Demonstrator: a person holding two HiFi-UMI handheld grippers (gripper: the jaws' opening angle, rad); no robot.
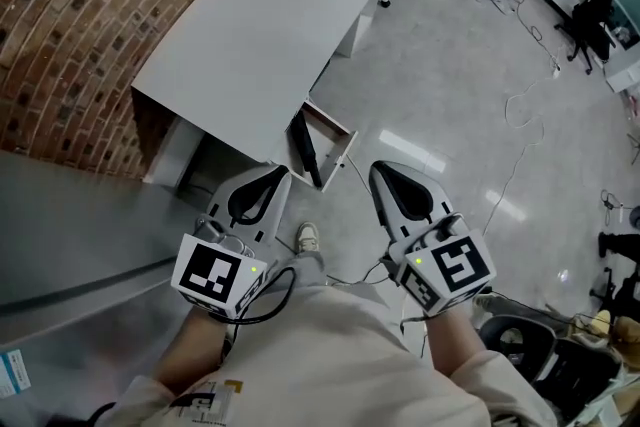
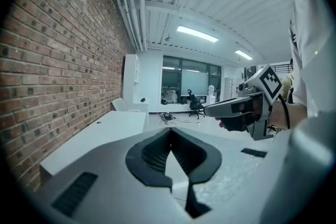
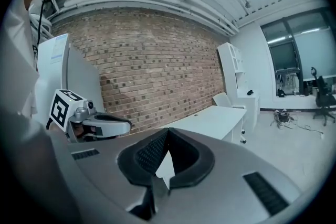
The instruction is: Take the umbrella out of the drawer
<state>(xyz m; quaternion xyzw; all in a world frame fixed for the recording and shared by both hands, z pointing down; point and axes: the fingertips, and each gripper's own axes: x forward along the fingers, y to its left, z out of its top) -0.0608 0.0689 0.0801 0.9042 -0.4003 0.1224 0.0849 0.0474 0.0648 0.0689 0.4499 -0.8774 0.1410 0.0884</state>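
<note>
The dark umbrella [image 1: 304, 148] lies in the open drawer [image 1: 338, 137] under the white surface [image 1: 260, 25], with nothing covering it. The left tongs [image 1: 281, 175] and right tongs [image 1: 378, 171] hover near it, both closed on nothing. A brick wall [image 1: 60, 35] runs along the surface, and cables [image 1: 520, 105] trail over the grey floor [image 1: 440, 75].

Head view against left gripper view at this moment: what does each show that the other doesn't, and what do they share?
Only the head view shows the open drawer with the dark umbrella lying in it, and a shoe on the floor. Only the left gripper view shows the ceiling lights and pipes. Both show the brick wall, the white desk and the right claw, shut and empty.
</note>
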